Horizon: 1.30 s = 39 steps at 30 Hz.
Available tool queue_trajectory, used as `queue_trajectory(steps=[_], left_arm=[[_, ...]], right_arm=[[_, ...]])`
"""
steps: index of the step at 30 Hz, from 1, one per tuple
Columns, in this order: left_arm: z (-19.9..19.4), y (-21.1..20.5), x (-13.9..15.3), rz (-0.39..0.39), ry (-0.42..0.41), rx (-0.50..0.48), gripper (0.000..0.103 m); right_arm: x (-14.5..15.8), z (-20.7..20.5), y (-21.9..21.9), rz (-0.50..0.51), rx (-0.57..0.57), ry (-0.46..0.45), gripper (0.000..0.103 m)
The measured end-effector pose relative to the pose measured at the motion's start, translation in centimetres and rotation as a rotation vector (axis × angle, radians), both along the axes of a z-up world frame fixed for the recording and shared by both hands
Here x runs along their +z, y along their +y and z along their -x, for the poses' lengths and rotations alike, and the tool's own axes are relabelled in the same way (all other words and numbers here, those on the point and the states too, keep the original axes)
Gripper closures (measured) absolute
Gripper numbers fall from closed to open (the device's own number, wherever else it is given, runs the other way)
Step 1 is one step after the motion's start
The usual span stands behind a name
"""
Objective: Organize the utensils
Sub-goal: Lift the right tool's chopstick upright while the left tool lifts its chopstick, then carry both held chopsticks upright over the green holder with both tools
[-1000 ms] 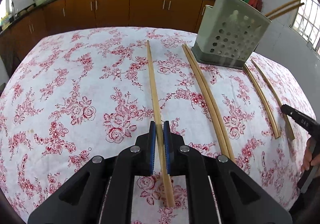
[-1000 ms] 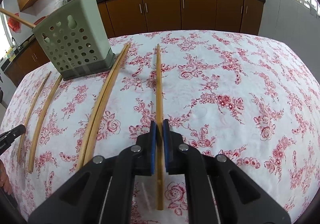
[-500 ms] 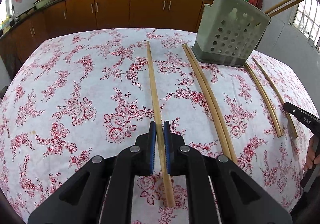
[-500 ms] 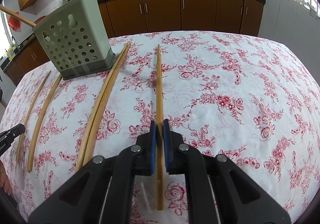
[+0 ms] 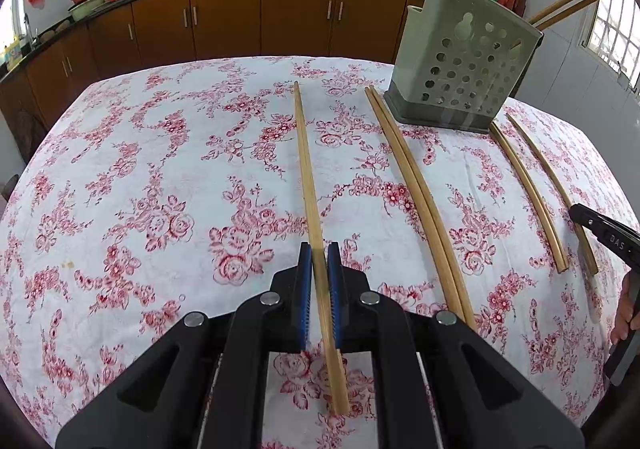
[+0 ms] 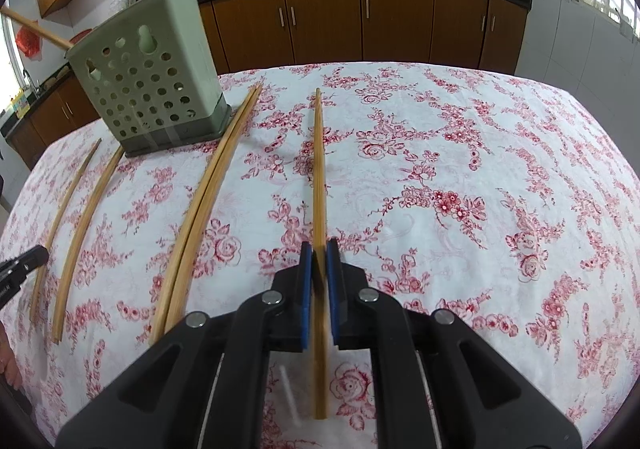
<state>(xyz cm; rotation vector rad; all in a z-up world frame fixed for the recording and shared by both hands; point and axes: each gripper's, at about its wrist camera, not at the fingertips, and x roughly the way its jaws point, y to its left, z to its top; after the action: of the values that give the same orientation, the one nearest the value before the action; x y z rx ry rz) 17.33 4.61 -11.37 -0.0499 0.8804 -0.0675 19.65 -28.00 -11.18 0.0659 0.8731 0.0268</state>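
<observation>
My left gripper is shut on a wooden chopstick that runs forward over the floral tablecloth. My right gripper is shut on another wooden chopstick, held just above the cloth. A green perforated utensil holder stands at the far right in the left wrist view and at the far left in the right wrist view; it holds several chopsticks. A close pair of chopsticks lies beside it, and two single chopsticks lie past it.
The table is covered with a white cloth with red flowers. Brown kitchen cabinets and a counter with pans run behind it. The other gripper's tip shows at the right edge of the left wrist view.
The chopstick in my right gripper has lifted slightly off the cloth and blurs. The left view has shifted a little; both grips are unchanged.
</observation>
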Motion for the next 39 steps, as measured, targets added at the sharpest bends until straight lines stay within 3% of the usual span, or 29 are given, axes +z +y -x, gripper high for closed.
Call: queue_trajectory(steps=[11,15,19,25,30,39], left_arm=[[1.8,-0.3,0.0,-0.023,0.000,0.004,0.090],[2.1,-0.4,0.1,-0.041,0.005,0.004,0.095],[2.0,0.1,0.7,-0.027,0.022,0.017,0.095],[2.4,1.0,4.8,-0.012,-0.083,0.028,0.096],[2.7,2.0,9.2,0.048,-0.191,0.044,0.096],[2.5,2.8,14.3,0.125,-0.311,0.067,0.096]], right_arm=[[0.0,1.3,0.2,0.008,0.012,0.001,0.089],[0.1,1.6,-0.3,-0.019,0.005,0.009,0.095],[2.1,2.5,-1.2,-0.044,-0.016,-0.050,0.095],[6.5,3.5,-2.4,-0.063,-0.035,-0.170,0.095],[10.1,4.0,-3.4,-0.085,-0.056,-0.278,0.095],[14.0,4.4,-3.9,-0.104,-0.075,-0.392,0.095]])
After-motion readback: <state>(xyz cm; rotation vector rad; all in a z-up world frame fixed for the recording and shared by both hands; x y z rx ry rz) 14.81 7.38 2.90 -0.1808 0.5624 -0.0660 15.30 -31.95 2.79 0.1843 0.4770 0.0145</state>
